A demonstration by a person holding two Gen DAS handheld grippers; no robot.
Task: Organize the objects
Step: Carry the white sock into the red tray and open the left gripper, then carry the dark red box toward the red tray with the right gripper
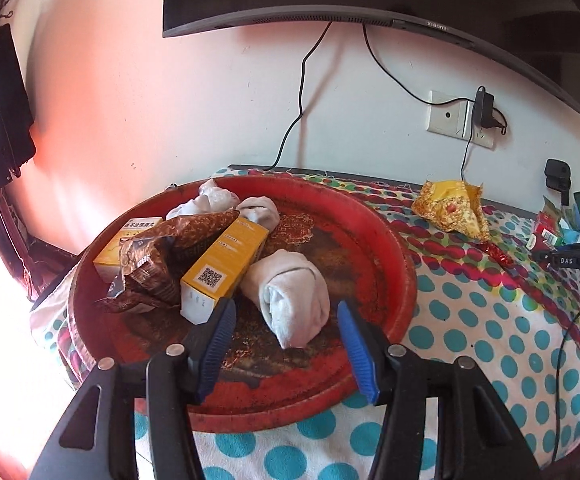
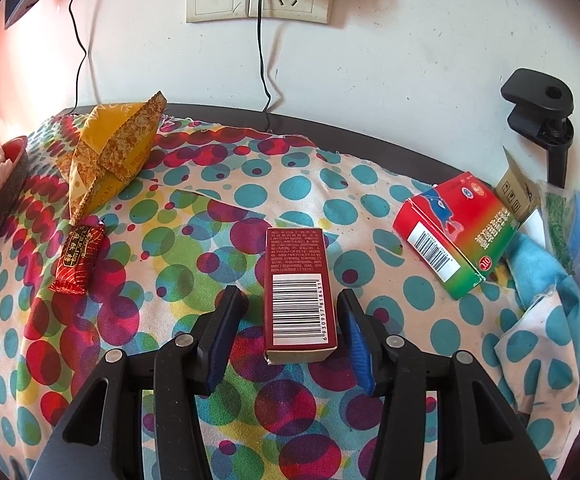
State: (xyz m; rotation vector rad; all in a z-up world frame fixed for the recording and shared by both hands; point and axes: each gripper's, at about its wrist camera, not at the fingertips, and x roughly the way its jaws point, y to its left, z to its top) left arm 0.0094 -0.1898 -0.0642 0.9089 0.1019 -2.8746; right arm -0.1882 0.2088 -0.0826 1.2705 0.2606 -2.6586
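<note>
Crowding the far half of the red tray in the left wrist view are a yellow box lying diagonally, a crumpled brown wrapper against its left side, a second yellow box behind that, and two rolled white socks at the back; a nearer rolled sock lies just right of the diagonal box, near the fingertips; the tray sits on a spotted cloth, where a yellow snack bag lies well apart to the right; the left gripper stands wide open over the tray's near side, holding nothing.

In the right wrist view the same snack bag lies at the far left of the cloth, a red candy wrapper near it, and the tray's rim at the left edge; a red-and-green carton rests tilted at the right against a blue cloth; the right gripper is spread wide around a dark red box lying flat, barcode up; the right-hand finger is just beside the box, contact unclear; the left-hand one is apart.
</note>
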